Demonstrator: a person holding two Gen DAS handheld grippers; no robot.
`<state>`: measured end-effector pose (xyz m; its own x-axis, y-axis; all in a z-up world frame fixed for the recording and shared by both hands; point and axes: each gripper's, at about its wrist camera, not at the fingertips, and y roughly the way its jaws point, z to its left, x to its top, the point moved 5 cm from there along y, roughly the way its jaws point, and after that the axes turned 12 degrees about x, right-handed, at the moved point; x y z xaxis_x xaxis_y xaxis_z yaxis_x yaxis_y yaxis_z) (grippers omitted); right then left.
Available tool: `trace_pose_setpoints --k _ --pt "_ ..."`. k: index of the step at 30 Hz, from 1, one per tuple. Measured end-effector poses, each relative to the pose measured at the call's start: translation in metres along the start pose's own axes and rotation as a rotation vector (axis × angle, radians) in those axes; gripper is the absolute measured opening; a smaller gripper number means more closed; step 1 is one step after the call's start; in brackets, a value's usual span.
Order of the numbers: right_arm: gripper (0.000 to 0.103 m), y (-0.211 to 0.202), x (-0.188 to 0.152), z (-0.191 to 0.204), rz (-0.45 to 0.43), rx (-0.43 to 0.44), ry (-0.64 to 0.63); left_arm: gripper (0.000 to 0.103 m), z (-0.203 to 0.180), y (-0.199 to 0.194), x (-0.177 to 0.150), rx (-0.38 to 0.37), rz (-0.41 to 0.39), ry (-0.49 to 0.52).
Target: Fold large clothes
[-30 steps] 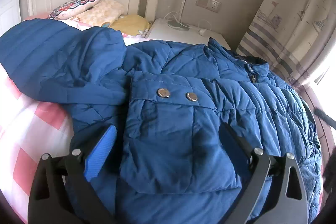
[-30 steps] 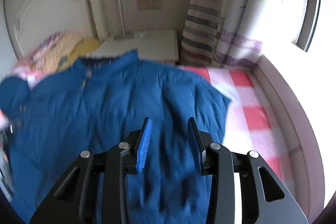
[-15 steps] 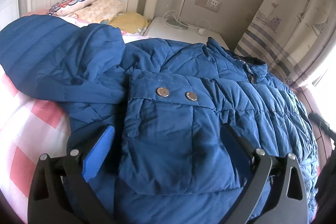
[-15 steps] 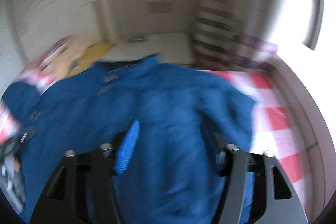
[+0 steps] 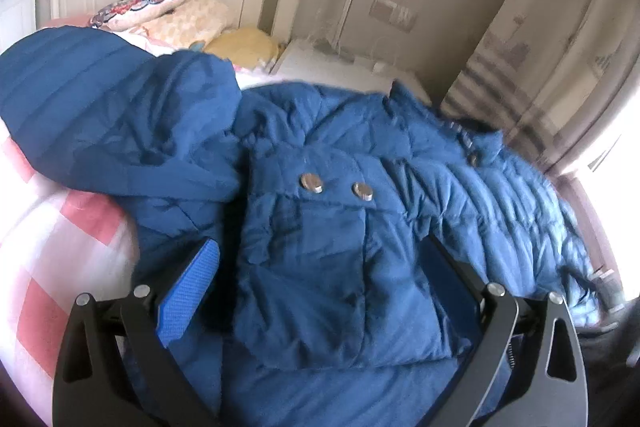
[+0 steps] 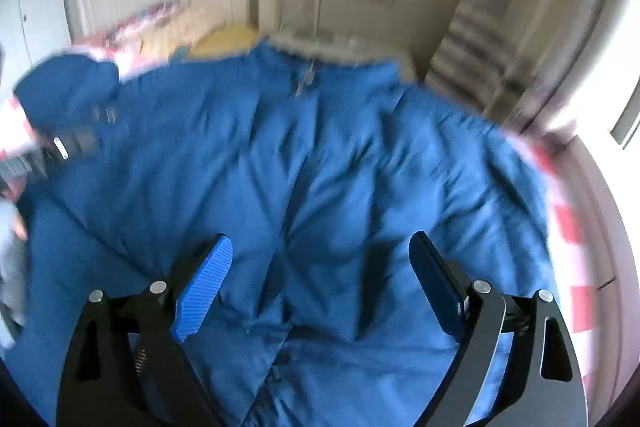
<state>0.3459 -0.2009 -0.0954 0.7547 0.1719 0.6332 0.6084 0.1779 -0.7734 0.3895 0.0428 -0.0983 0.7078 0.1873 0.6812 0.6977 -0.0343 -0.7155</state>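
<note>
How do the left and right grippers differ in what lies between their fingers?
The left gripper straddles the jacket's snap pocket; the right gripper sits over plain quilted fabric of the jacket's body. The left view is fairly sharp; the right view is smeared by motion, and its jaws are opening. Both stand wide with blue pads, clamping nothing.

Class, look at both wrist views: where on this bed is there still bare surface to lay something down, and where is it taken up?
Bare checked bedding shows left of the blue coat, below its folded sleeve. A narrow checked strip also runs between the coat and the bed's window-side edge. The middle is all coat, and pillows crowd the headboard end.
</note>
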Motion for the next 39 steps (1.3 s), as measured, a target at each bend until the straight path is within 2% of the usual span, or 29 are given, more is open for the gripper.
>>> trace_pose_setpoints --k 1,2,3,4,7,10,12,13,15,20,21,22,23,24,26,28,30,31,32,33,35,38,39 --pt "0.087 -0.001 0.002 -0.002 -0.007 0.011 0.019 0.099 0.007 -0.004 0.003 -0.023 -0.012 -0.029" --pt "0.087 -0.003 0.002 -0.002 -0.016 0.008 0.031 0.099 0.023 -0.009 0.009 -0.035 -0.025 -0.1" --pt "0.087 -0.003 0.001 -0.004 -0.016 0.008 0.04 0.099 0.036 -0.013 0.013 -0.022 -0.039 -0.154" --pt "0.087 -0.004 0.001 -0.004 -0.021 0.007 0.036 0.099 0.066 -0.02 0.023 0.012 -0.069 -0.257" --pt "0.087 -0.004 0.001 -0.004 -0.022 -0.004 0.024 0.099 0.129 -0.028 0.044 0.032 -0.098 -0.432" --pt "0.087 -0.007 -0.002 -0.003 -0.024 -0.001 0.024 0.098 0.207 -0.03 0.068 0.125 -0.113 -0.576" --pt "0.087 -0.007 -0.001 -0.003 -0.023 0.001 0.027 0.098 0.247 -0.027 0.076 0.157 -0.099 -0.656" --pt "0.087 -0.006 -0.001 -0.003 -0.022 0.002 0.028 0.098 0.276 -0.02 0.08 0.163 -0.073 -0.731" --pt "0.087 -0.005 0.0 -0.003 -0.022 0.001 0.027 0.098 0.305 -0.009 0.09 0.125 -0.046 -0.801" --pt "0.087 -0.005 0.0 -0.003 -0.023 0.002 0.027 0.097 0.331 0.009 0.117 0.099 -0.028 -0.862" --pt "0.087 -0.005 0.0 -0.003 -0.023 0.002 0.027 0.072 0.332 0.011 0.12 0.101 -0.031 -0.865" --pt "0.087 -0.005 0.0 -0.003 -0.023 0.002 0.028 0.008 0.331 0.015 0.122 0.077 -0.023 -0.861" --pt "0.087 -0.006 0.0 -0.003 -0.024 0.004 0.028 0.003 0.329 0.022 0.123 0.041 0.012 -0.865" --pt "0.087 -0.006 0.0 -0.003 -0.025 0.005 0.029 0.003 0.324 0.019 0.121 0.023 -0.002 -0.886" --pt "0.087 -0.007 0.001 -0.002 -0.036 0.018 0.035 0.003 0.312 0.005 0.125 0.027 -0.074 -0.852" --pt "0.087 -0.013 0.002 -0.004 -0.071 0.047 0.055 0.003 0.278 -0.015 0.133 0.031 -0.133 -0.756" --pt "0.084 -0.027 0.002 -0.012 -0.156 0.093 0.108 0.002 0.238 -0.038 0.142 0.008 -0.188 -0.658" --pt "0.084 -0.035 0.002 -0.017 -0.204 0.118 0.135 0.003 0.205 -0.055 0.151 -0.028 -0.227 -0.579" --pt "0.084 -0.05 0.001 -0.027 -0.298 0.158 0.192 0.003 0.178 -0.066 0.154 -0.055 -0.253 -0.509" --pt "0.084 -0.059 -0.001 -0.034 -0.355 0.177 0.231 0.003 0.148 -0.079 0.155 -0.08 -0.276 -0.43" --pt "0.084 -0.077 -0.008 -0.055 -0.484 0.202 0.343 0.003 0.072 -0.099 0.146 -0.135 -0.301 -0.232" --pt "0.085 -0.084 -0.012 -0.073 -0.542 0.225 0.449 0.005 -0.043 -0.101 0.1 -0.169 -0.268 0.046" --pt "0.085 -0.084 -0.012 -0.077 -0.546 0.226 0.47 0.01 -0.079 -0.093 0.078 -0.164 -0.248 0.132"
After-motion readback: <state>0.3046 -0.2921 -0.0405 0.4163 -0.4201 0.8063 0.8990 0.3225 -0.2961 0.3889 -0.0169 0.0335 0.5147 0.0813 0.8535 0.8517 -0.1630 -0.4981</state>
